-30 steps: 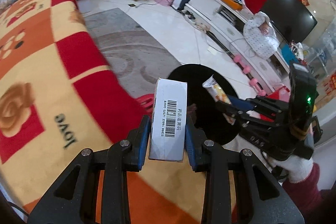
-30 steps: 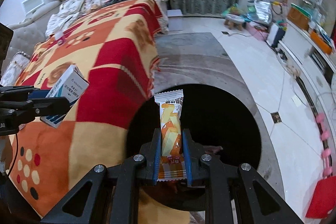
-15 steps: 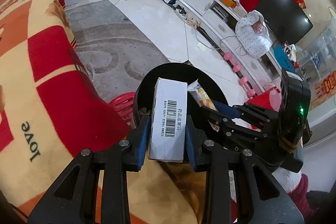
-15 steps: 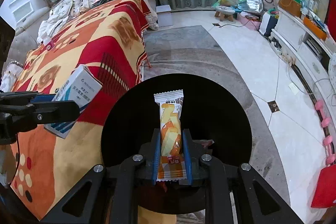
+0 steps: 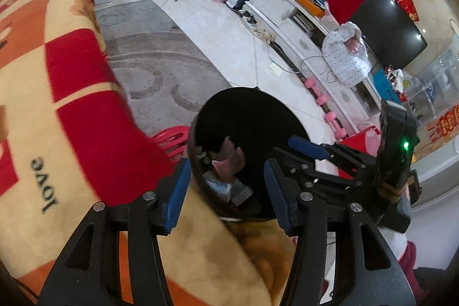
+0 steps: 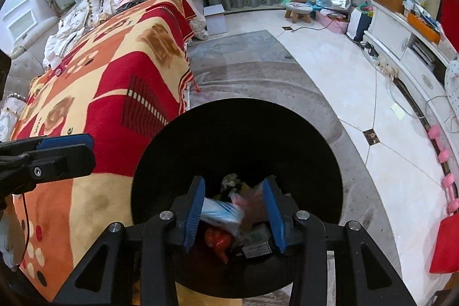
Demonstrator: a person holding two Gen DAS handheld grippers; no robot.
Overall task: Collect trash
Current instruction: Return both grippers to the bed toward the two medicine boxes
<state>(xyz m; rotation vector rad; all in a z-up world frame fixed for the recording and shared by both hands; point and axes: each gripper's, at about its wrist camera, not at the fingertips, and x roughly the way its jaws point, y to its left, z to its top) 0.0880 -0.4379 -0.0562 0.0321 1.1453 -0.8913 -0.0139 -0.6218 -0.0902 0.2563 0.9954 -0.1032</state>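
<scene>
A black round trash bin (image 5: pixel 252 116) (image 6: pixel 238 134) stands on the floor beside the blanket-covered sofa. Trash lies at its bottom: a blue-and-white box (image 6: pixel 221 212), pink and red wrappers (image 6: pixel 216 241) and other bits (image 5: pixel 228 159). My left gripper (image 5: pixel 226 188) is open and empty over the bin's near rim. My right gripper (image 6: pixel 233 208) is open and empty above the bin's inside. The right gripper also shows in the left wrist view (image 5: pixel 312 151); the left gripper shows in the right wrist view (image 6: pixel 66 151) at the left.
A red, orange and yellow blanket (image 6: pixel 109 93) covers the sofa on the left. A grey rug (image 6: pixel 243 70) and white tiles (image 6: pixel 344 76) lie beyond. A red plastic stool (image 5: pixel 170 138) stands by the bin. A white TV cabinet (image 5: pixel 301 27) with clutter runs along the right.
Both grippers have opened. The white barcode box has left my left gripper and the snack wrapper my right one; both now lie in the bin.
</scene>
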